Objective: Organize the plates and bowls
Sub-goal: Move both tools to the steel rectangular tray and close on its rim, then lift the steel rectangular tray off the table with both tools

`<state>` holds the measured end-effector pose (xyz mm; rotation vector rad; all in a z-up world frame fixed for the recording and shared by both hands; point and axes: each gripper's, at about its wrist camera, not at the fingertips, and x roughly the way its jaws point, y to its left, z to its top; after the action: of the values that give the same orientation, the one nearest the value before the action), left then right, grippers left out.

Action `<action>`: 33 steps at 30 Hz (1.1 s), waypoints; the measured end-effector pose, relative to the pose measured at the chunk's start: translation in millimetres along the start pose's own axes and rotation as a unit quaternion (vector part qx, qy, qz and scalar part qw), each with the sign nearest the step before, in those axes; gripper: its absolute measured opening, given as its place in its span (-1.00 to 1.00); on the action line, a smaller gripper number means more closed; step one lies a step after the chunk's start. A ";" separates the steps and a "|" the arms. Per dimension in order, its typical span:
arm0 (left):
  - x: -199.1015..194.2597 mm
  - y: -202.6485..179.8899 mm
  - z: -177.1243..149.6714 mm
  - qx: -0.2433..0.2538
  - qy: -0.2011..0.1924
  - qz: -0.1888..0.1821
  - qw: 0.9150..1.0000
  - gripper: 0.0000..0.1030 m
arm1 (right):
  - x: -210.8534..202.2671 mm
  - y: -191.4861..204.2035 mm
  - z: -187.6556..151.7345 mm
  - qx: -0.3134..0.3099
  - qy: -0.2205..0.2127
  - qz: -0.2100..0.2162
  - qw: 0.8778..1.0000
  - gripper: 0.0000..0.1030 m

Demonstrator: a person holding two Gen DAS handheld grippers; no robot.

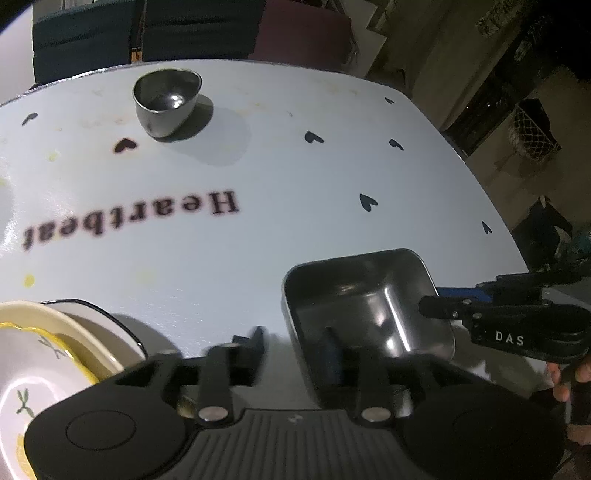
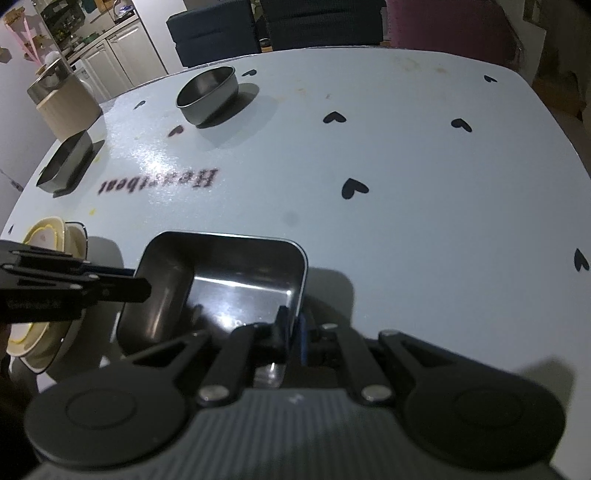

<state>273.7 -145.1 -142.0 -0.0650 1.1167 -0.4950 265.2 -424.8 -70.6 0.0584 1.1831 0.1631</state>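
Two claws work one steel tray (image 2: pixel 221 280), which sits at the near edge of the worktop (image 1: pixel 332 166), just right of the plate stack (image 1: pixel 55 350). Rt view shows the right claw (image 2: pixel 291 325) pinched tight on the tray's near rim, one finger inside, one outside. Lt view shows the left claw (image 1: pixel 293 339) about half open, straddling the tray's left wall w/ neither pad pressing on it. Only the rt view catches a second steel tray (image 2: pixel 66 164) far left, a beige canister (image 2: pixel 66 107) behind it and kitchen cupboards (image 2: pixel 122 59). Only the lt view shows the plates close up: cream, yellow-rimmed, at least two nested. Count: 2 rect. steel trays, 1 round steel bowl (image 1: pixel 168 101) near the far edge, 1 plate stack. Worktop is white, glossy, dotted w/ black hearts, "Heartbeat" printed across it. Room is dim, w/ dark chairs (image 2: pixel 214 29) past the far edge.
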 end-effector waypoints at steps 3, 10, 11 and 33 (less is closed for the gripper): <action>-11.6 2.3 0.2 0.005 -0.019 -0.004 1.000 0.64 | -3.8 2.0 -1.0 -0.010 -0.005 -0.018 1.000 -0.18; -57.6 15.5 0.5 0.021 -0.088 0.011 0.996 0.98 | -34.2 10.7 6.1 -0.027 -0.072 -0.049 0.996 0.83; -63.7 19.1 0.5 0.021 -0.097 0.013 0.995 0.99 | -40.0 13.8 8.6 -0.027 -0.091 -0.047 0.994 0.87; -159.0 245.8 -6.3 -0.273 -0.204 0.090 0.936 1.00 | -11.5 229.1 130.7 -0.151 -0.212 0.090 0.961 0.99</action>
<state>299.4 140.4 -82.8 -0.5236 0.8110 0.0113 359.8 -195.3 19.3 -0.0650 0.7134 0.4664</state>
